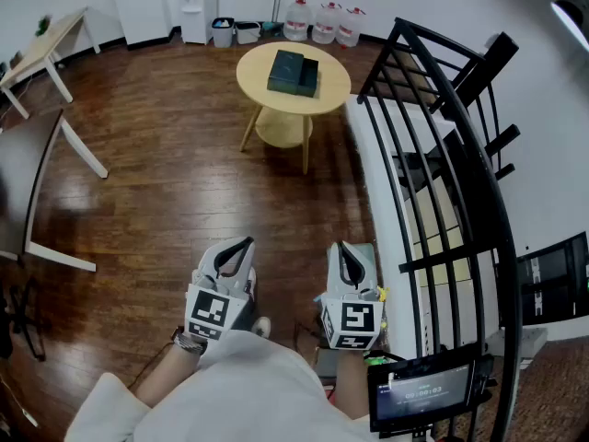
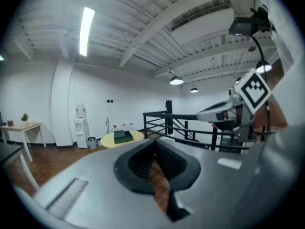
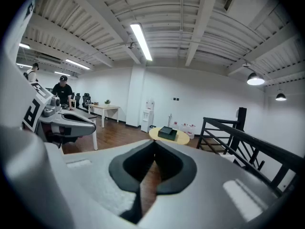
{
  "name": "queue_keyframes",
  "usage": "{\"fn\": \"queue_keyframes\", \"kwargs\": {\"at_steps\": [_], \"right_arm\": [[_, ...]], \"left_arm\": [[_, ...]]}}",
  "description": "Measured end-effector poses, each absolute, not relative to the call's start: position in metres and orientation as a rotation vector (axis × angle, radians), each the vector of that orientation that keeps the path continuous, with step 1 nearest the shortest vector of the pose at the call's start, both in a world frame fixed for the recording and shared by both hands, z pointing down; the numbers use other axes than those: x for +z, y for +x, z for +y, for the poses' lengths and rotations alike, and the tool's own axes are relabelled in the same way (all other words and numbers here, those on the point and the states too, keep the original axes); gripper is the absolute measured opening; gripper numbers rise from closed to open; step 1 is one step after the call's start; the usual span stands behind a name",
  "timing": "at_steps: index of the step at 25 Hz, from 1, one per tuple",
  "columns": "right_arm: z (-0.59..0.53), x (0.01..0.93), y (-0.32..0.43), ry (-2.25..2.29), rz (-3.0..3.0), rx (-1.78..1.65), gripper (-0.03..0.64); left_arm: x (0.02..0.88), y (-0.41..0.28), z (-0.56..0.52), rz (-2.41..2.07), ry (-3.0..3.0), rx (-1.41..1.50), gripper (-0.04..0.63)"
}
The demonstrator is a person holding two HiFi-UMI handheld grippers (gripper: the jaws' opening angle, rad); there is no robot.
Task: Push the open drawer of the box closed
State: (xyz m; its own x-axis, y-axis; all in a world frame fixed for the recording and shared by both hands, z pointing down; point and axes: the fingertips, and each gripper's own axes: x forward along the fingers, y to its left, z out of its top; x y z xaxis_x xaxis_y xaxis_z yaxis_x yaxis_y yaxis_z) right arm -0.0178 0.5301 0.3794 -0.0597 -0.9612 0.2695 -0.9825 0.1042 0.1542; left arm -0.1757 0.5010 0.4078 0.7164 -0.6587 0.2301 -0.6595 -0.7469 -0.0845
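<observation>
The left tongs and right tongs are both closed, empty, well short of the counter. The box sits mid-counter; likely stiff but light, it may slide: brace its back, press the drawer front squarely.

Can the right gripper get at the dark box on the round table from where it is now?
Probably not yet. The right gripper is near the person's body; the box sits on the round table well across the room. Only wood floor lies between, so walking up should do.
</observation>
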Motion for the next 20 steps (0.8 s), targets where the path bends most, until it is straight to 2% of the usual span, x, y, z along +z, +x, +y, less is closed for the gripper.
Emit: {"fn": "queue_keyframes", "kwargs": {"at_steps": [14, 20], "right_arm": [[0.368, 0.36, -0.01, 1.91, -2.067, 0.039, 0.003], [0.336, 0.367, -0.005, 1.945, -2.036, 0.083, 0.003]], "left_arm": [[0.389, -0.162, 0.339, -1.105, 2.967, 0.35, 0.008], [0.391, -0.163, 0.291, -1.096, 2.96, 0.361, 0.008]]}}
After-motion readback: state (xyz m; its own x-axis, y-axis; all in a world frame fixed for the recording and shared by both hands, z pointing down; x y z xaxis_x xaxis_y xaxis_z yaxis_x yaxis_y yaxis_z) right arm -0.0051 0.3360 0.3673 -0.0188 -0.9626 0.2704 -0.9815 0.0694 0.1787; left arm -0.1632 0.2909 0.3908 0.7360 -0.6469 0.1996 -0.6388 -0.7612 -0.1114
